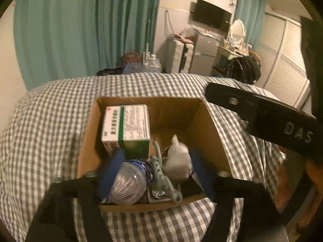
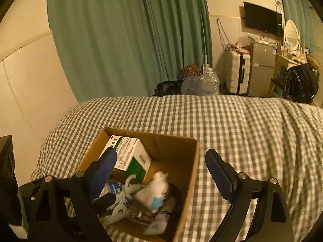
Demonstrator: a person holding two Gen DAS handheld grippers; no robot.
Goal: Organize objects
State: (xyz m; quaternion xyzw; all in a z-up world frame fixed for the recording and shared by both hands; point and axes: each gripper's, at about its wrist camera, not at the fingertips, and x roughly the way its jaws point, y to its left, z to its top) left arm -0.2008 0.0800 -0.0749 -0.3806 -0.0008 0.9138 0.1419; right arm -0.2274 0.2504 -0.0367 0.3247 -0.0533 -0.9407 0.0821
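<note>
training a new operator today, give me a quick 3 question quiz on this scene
1. True or false: the cardboard box sits on a checked bedspread.
2. Which lies in the box beside the medicine carton? A) water bottle B) mug C) book
3. Fill in: the right gripper's jaws are ____.

Key: 1 true; 2 A; 3 open, with nothing between them. The left gripper is open too, its blue pads inside the box.
</note>
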